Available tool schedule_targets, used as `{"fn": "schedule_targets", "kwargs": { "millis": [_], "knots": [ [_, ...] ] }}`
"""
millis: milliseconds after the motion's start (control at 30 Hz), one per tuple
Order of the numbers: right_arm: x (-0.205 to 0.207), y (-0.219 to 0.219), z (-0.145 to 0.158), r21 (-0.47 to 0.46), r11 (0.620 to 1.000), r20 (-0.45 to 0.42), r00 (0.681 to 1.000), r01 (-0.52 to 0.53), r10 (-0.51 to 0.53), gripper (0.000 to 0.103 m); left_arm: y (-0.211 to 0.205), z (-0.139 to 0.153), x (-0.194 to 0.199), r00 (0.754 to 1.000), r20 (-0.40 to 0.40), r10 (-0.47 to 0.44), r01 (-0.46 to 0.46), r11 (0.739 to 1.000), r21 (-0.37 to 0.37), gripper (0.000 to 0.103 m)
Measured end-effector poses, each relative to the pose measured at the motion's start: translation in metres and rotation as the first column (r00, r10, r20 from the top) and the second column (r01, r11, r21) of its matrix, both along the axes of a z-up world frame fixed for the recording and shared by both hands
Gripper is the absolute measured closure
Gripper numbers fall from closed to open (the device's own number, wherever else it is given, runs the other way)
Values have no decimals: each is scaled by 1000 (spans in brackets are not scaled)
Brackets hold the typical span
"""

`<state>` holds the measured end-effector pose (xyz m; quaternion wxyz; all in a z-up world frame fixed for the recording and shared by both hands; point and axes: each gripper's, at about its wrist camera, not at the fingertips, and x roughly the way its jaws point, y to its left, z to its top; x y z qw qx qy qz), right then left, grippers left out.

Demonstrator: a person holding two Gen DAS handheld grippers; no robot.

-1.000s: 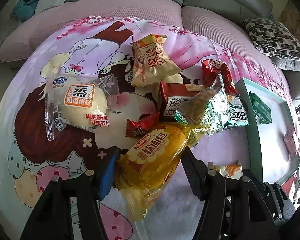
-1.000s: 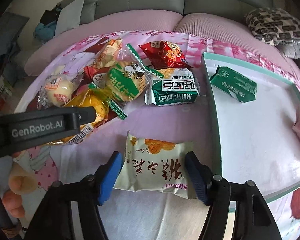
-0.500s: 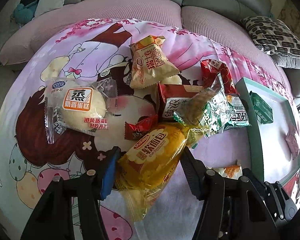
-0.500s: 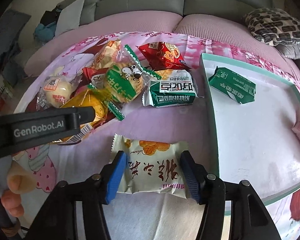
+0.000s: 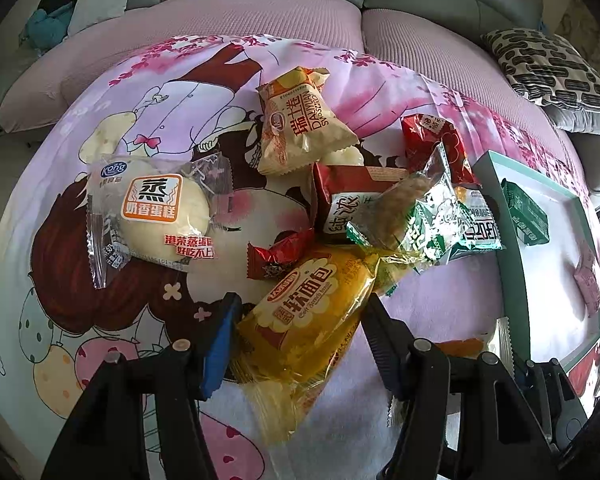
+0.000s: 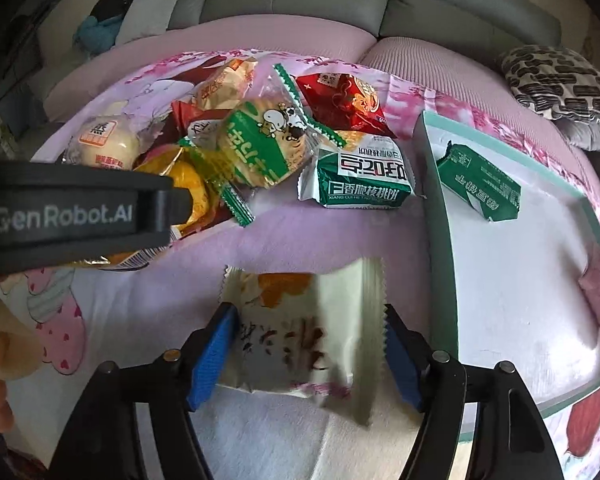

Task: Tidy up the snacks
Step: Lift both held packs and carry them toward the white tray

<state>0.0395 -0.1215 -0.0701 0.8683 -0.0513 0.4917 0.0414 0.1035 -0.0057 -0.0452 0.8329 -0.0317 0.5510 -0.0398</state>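
A pile of wrapped snacks lies on a cartoon-print cloth. My left gripper [image 5: 300, 324] has its jaws around a yellow soft-bread packet [image 5: 304, 320], touching both its sides. My right gripper [image 6: 308, 340] is shut on a cream packet with brown characters [image 6: 300, 332], which looks blurred and tilted. A teal-rimmed white tray [image 6: 440, 216] lies to the right and holds a green packet [image 6: 480, 184] and a pink one [image 6: 598, 300]. The tray also shows in the left wrist view [image 5: 512, 248].
In the pile are a steamed cake [image 5: 160, 212], an orange Swiss-roll bag [image 5: 300, 120], a red candy [image 5: 278, 254], a green cookie pack [image 6: 260, 148], a walnut-cake pack [image 6: 360, 178] and a red pack [image 6: 340, 98]. A grey sofa and a patterned cushion [image 6: 560, 80] lie behind.
My right gripper has closed on the cream packet and lifted or tipped it. My left gripper has closed in slightly on the yellow bread packet.
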Motion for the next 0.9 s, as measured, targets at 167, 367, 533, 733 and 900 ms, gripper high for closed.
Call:
{"fn": "schedule_targets", "kwargs": {
  "millis": [167,367,533,733,900],
  "knots": [
    [0,-8,8,63,998,5,1000,7,-8,46,0,0,0,1000,3,-1,1,1000,5,40],
    [1,-20,18,110,993,29,999,37,-41,55,0,3,-1,1000,14,-6,6,1000,5,42],
    [0,-26,29,144,989,64,997,29,-39,64,3,12,-5,999,44,-5,6,1000,-19,47],
    [-5,-26,35,184,983,84,996,11,-27,72,4,16,-6,998,57,4,-2,999,-37,49],
    [-9,-27,46,205,979,127,992,-3,-23,79,6,22,-7,997,74,14,-11,999,-44,50]
  ]
}}
